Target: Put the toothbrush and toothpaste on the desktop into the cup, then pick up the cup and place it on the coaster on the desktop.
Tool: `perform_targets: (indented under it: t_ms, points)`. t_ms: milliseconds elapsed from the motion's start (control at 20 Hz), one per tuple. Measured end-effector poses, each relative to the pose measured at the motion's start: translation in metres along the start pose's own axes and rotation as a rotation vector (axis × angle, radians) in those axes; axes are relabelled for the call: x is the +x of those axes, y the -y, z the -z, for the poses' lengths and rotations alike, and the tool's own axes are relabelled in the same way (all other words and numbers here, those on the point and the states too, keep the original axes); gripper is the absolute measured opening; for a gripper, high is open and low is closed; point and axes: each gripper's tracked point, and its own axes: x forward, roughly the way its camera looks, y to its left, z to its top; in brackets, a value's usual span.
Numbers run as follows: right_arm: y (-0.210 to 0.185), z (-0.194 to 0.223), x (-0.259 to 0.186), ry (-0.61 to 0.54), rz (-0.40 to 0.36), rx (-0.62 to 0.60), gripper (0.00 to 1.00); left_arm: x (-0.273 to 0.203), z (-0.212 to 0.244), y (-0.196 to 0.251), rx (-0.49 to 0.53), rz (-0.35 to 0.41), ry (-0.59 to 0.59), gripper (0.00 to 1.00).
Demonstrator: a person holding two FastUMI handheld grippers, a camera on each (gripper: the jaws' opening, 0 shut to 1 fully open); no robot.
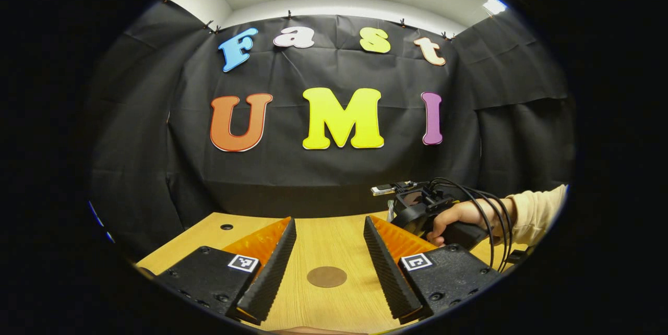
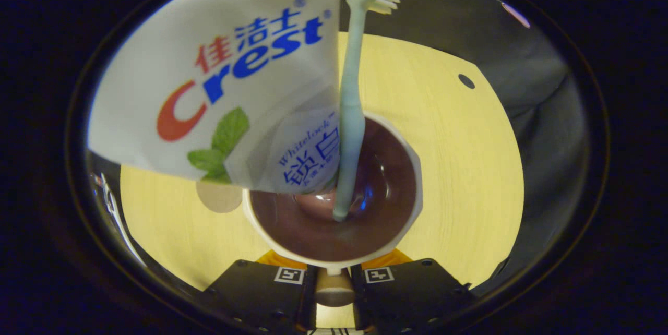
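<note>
The desktop (image 2: pixel 459 168) carries the cup (image 2: pixel 334 259), toothpaste (image 2: pixel 219 79) and toothbrush (image 2: pixel 349 116) already standing inside it, so loading looks done. Right gripper (image 2: pixel 334 285) is clenched on the cup's handle, near side. Coaster (image 1: pixel 326 276) waits bare between the left gripper (image 1: pixel 327 267)'s spread fingers; the carry across remains

Your cup (image 2: pixel 334 220) is white outside and dark brown inside, with a wide round rim, and you see down into it. Inside stand 2 things. The toothpaste (image 2: pixel 219 79) is a big white tube that leans out to one side. The toothbrush (image 2: pixel 348 100) is pale green, its handle end on the cup's bottom and its bristles up top. The coaster (image 1: pixel 326 276) is a flat brown circle lying on the worktop (image 1: pixel 323 241).
</note>
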Motion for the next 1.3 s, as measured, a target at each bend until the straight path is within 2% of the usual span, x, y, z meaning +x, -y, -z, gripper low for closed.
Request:
perform_targets:
  t_ms: [300,400,450,500,750,950,1300]
  points:
    - [-0.056,0.003,-0.014,0.012,-0.042,-0.088,0.27,-0.004,-0.001,-0.018,0.004,-0.030,-0.002,0.84]
    - [-0.075,0.003,-0.013,0.012,-0.048,-0.125,0.27,-0.005,-0.004,-0.020,0.010,-0.034,0.009,0.85]
    - [-0.083,0.003,-0.010,0.011,-0.052,-0.136,0.27,-0.006,-0.005,-0.021,0.011,-0.033,0.015,0.90]
    - [-0.090,0.003,-0.008,0.008,-0.060,-0.136,0.27,-0.007,-0.006,-0.023,0.014,-0.036,0.017,0.91]
    - [-0.121,0.002,0.004,-0.003,-0.055,-0.181,0.27,-0.007,-0.003,-0.028,0.023,-0.046,0.011,0.92]
    - [-0.133,0.001,0.011,-0.005,-0.023,-0.217,0.27,-0.003,0.003,-0.037,0.018,-0.063,-0.010,0.92]
    - [-0.147,0.016,0.028,-0.072,-0.043,-0.222,0.28,-0.001,0.006,-0.040,0.028,-0.075,-0.023,0.92]
